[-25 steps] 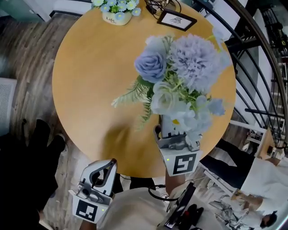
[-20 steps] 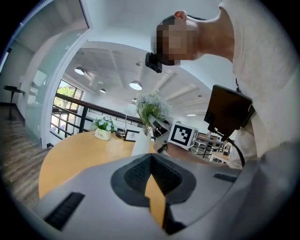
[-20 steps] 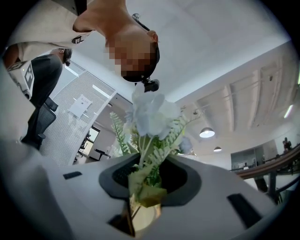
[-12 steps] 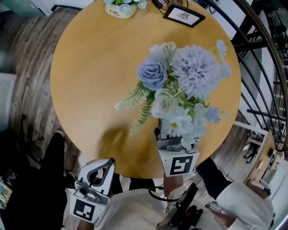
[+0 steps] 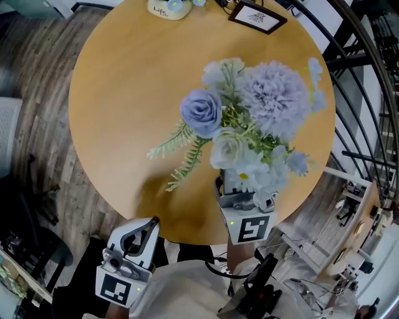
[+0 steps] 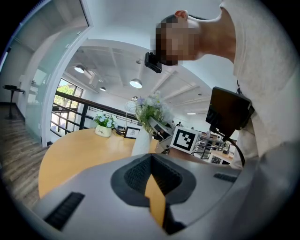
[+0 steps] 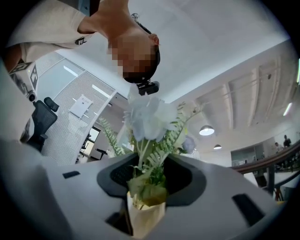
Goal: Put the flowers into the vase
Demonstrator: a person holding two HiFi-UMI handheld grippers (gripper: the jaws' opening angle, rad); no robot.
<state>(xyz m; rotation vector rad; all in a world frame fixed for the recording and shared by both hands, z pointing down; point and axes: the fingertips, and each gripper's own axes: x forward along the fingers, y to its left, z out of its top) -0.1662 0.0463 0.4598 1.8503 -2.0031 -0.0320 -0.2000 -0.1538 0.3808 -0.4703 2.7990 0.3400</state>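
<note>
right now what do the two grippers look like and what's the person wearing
Both the left gripper and right gripper are pale grey moulded shells with dark ribbed pads and a cube bearing black-and-white square markers. The person wears a white top. The right jaws have just been opening, flower stems between them.

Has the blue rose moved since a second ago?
Yes. In the head view, the blue rose has slid away from the framed picture, toward the table's near edge.
</note>
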